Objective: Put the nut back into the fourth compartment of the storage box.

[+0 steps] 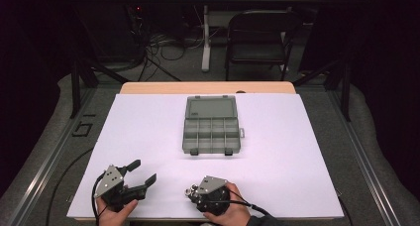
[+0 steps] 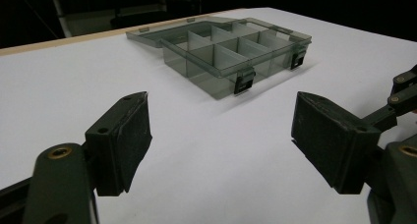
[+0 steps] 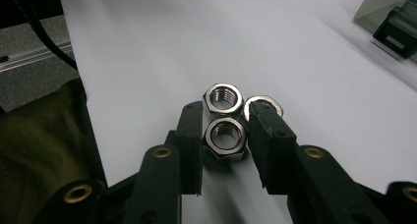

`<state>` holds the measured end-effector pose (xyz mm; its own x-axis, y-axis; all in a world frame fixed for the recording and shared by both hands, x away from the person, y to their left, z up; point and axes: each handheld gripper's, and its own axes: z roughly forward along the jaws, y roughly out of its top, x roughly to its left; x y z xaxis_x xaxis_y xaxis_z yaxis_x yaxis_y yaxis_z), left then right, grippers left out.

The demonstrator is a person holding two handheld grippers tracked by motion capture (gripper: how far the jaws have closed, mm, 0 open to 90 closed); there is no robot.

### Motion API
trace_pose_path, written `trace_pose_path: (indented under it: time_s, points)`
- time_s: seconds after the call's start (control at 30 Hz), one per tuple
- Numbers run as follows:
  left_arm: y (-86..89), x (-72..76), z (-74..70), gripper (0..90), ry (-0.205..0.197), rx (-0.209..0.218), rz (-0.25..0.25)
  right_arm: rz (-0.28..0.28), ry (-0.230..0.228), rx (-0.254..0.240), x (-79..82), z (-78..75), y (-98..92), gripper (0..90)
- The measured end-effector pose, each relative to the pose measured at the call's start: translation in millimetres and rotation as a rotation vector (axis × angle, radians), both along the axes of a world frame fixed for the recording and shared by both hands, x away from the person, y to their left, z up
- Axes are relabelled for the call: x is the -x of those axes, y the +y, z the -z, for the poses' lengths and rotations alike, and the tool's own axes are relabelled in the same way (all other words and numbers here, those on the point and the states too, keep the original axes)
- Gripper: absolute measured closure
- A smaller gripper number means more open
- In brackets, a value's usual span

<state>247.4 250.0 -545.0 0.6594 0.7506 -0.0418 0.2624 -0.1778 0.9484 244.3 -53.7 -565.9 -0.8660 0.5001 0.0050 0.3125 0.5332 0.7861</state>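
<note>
Three steel hex nuts lie close together on the white table near its front edge. My right gripper has its black pads against both sides of the nearest nut, which rests on the table. A second nut lies just beyond it, and a third nut is partly hidden behind the right pad. In the high view the right gripper points left with the nuts at its tip. My left gripper rests at the front left, jaws wide open and empty.
A smoky clear compartment box lies open at the table's middle, lid folded back, with several empty cells; it shows in the left gripper view. Its latch corner shows at the right gripper view's top right. A folding chair stands behind the table.
</note>
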Motion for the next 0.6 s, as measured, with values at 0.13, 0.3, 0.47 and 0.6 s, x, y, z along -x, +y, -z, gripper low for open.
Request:
trace_pose_path:
  time_s: [0.13,0.3,0.47,0.6]
  points:
    - [0.4,0.2,-0.1,23.0,0.002,0.0,0.0,-0.008,-0.004,0.01,0.1,0.9,1.2,68.1]
    - [0.3,0.1,0.0,23.0,0.002,0.0,0.0,-0.013,-0.002,0.018,0.9,1.3,1.9,70.1]
    - [-0.1,-0.1,0.3,23.0,0.002,-0.002,0.0,-0.017,-0.002,0.019,0.6,1.1,1.7,70.2]
    - [0.5,0.0,-0.1,23.0,0.005,-0.006,0.003,-0.018,-0.002,0.018,0.7,1.0,1.6,70.2]
